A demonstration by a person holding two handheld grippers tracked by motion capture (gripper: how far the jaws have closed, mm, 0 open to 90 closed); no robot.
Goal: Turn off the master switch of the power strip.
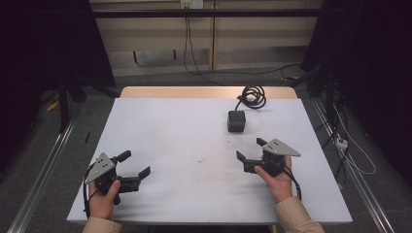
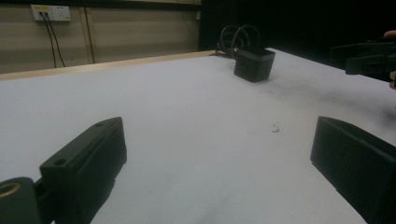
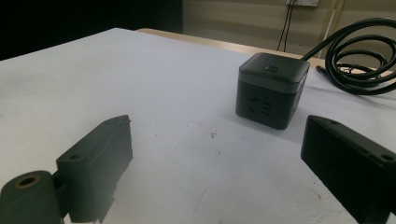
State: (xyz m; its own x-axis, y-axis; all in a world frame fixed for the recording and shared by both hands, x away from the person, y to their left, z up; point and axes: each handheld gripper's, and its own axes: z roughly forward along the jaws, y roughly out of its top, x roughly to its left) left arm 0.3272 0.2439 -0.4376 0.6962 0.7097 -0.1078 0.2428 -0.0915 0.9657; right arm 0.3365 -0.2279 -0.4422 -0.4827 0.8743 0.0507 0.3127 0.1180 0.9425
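On the white worktop (image 1: 194,145): one black cube socket block (image 1: 236,121) right of centre toward the far edge, its one coiled cable (image 1: 252,96) behind it, nothing between it and two grippers, left gripper (image 1: 135,164) and right gripper (image 1: 250,149), fingers wide, empty.

table (image 1: 160,145): there was one, white | black cube box (image 1: 236,121): one, above the middle of the frame | coiled black cord (image 1: 252,96): one, at the top middle | left gripper (image 1: 137,164): one, lower left | right gripper (image 1: 248,148): one, lower right | hands: two | grippers in all: two
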